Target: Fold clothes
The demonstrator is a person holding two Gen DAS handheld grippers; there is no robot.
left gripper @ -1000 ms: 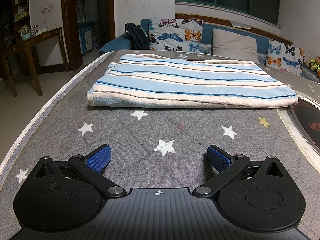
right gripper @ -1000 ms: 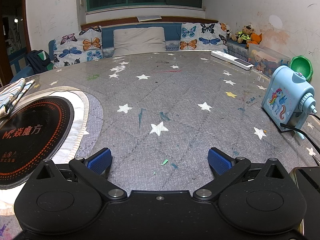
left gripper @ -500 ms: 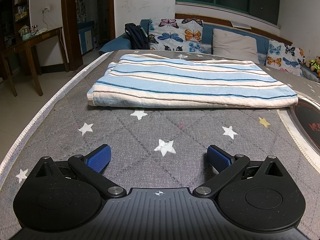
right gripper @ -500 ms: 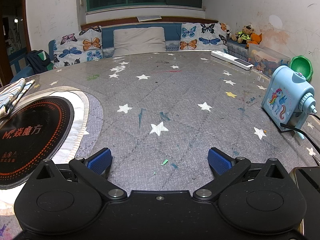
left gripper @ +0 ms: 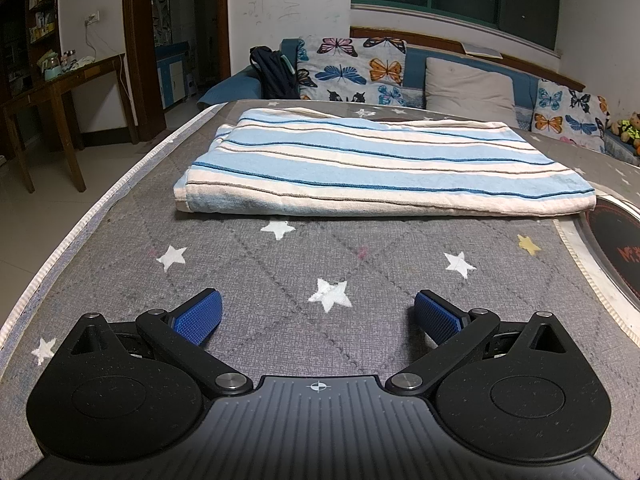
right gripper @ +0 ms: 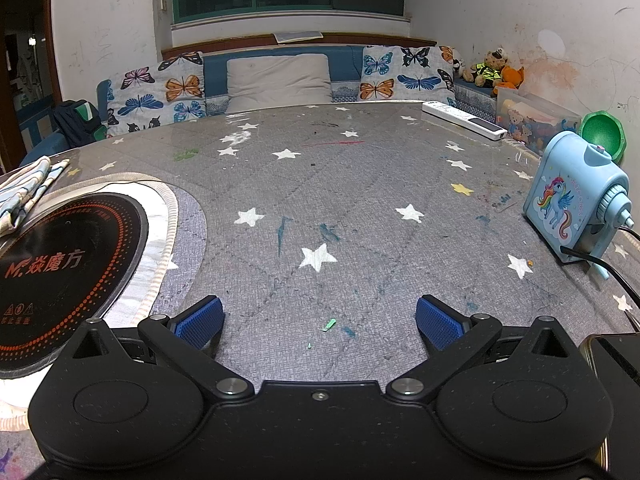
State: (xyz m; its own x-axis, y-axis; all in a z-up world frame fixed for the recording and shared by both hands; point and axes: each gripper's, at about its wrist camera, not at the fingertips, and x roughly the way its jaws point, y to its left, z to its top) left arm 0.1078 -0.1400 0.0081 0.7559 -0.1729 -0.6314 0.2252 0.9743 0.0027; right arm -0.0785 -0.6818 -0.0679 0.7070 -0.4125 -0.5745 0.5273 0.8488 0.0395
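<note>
The folded towel [left gripper: 376, 168] lies on the table [left gripper: 280, 264] at twelve o'clock from the left gripper [left gripper: 316, 314]. The round hotplate [right gripper: 56, 276] sits at ten o'clock from the right gripper [right gripper: 320, 322], the pencil sharpener [right gripper: 572, 200] at two, the remote [right gripper: 464, 120] behind it.

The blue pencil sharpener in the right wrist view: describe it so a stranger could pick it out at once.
Start at the grey star-patterned table cover and follow it to the right edge. There stands a pale blue pencil sharpener, upright, nearer than the white power strip and the green bowl. Only it has a rainbow-maned unicorn on its side.
</note>
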